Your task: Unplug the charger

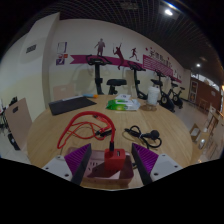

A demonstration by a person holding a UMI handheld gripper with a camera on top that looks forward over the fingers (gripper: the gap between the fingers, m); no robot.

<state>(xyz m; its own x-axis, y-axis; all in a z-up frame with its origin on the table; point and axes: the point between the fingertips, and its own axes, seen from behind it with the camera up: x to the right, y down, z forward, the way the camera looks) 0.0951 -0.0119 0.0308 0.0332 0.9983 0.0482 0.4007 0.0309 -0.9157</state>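
A round, pale wooden tabletop (pixel 75 125) is filling the lower half of the gripper view, and behind it a large gym room is spreading out under bright ceiling lights. A cream wall with a magenta band and dark silhouettes of athletes (pixel 112 50) is running across the back. Black-and-white exercise bikes (pixel 100 72) are standing along that wall, with more machines near them to the right, and a dark flat mat (pixel 72 104) is lying on the wooden floor to the left. A green-and-white heap (pixel 124 102) is sitting beyond the table's far edge; what it is cannot be made out.

On the tabletop, a red looped cord (pixel 84 128) is curling just ahead of the fingers and to their left, and a black coiled cable with a small plug end (pixel 146 134) is lying near it to the right, apart from the red loop.

No container is showing contents that can be read here.

The gripper (pixel 112 158) is holding its two fingers moderately spread, the purple pads (pixel 78 157) facing inward. A small red blocky charger (pixel 115 157) is standing between them on a brownish-pink flat block (pixel 108 178) that is lying low between the fingers. A gap is showing at each side of the charger, so neither pad is pressing on it.
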